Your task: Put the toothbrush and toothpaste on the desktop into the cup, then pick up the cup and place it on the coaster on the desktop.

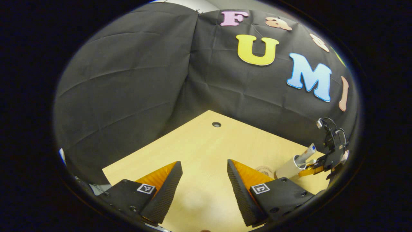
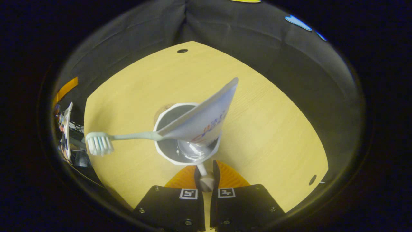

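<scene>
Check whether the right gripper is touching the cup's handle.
Touching. The right gripper view shows the right gripper closed with both fingers pressing on the handle of the cup.

White cup [image 2: 167,154], pale green toothbrush [image 2: 128,137], whitish toothpaste [image 2: 202,119], light wood desktop [image 2: 273,129]

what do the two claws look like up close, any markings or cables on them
Each claw, the left claw and the right claw, has two wedge-shaped fingers with ribbed inner faces on black bolted mounts, each carrying a small square black-and-white tag. Seen from the left gripper view, the right claw trails thin looping cables.
</scene>
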A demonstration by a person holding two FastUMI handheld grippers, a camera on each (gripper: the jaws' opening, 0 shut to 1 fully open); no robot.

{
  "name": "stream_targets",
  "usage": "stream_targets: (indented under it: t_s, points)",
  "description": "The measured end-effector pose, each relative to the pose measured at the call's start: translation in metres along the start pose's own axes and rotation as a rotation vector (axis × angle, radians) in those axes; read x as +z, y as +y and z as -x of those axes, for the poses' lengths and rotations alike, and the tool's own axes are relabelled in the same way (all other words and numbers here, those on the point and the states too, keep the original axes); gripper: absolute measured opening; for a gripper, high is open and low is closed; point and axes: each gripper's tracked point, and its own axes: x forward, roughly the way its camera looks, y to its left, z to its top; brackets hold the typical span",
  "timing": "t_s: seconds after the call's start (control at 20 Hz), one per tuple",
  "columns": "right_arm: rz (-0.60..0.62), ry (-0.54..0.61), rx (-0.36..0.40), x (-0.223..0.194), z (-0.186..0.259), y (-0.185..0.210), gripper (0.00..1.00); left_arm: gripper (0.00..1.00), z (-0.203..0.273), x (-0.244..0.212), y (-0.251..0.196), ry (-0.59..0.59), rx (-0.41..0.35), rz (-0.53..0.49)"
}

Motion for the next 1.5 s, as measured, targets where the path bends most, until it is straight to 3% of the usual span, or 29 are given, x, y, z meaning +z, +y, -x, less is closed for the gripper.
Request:
stream_targets:
  t_s: [0.5,1.0,1.1,1.3,1.5]
  points:
    - [0.07,-0.013,0.032,0.045,-0.015,0.044,0.08,0.93,0.015,0.008,0.042,-0.01,0.05,0.017]
    - [0.1,0.036,-0.025,0.046,-0.034,0.053,0.08,0.93,0.023,0.008,0.047,-0.019,0.043,0.01]
    - [0.082,0.04,-0.021,0.045,-0.032,0.052,0.12,0.93,0.024,0.008,0.049,-0.019,0.041,0.01]
    - [0.072,-0.004,-0.016,0.048,-0.025,0.05,0.31,0.93,0.023,0.009,0.048,-0.02,0.038,0.008]
    - [0.022,-0.054,-0.013,0.048,-0.003,0.052,0.31,0.92,0.02,0.011,0.028,-0.024,0.0,-0.006]
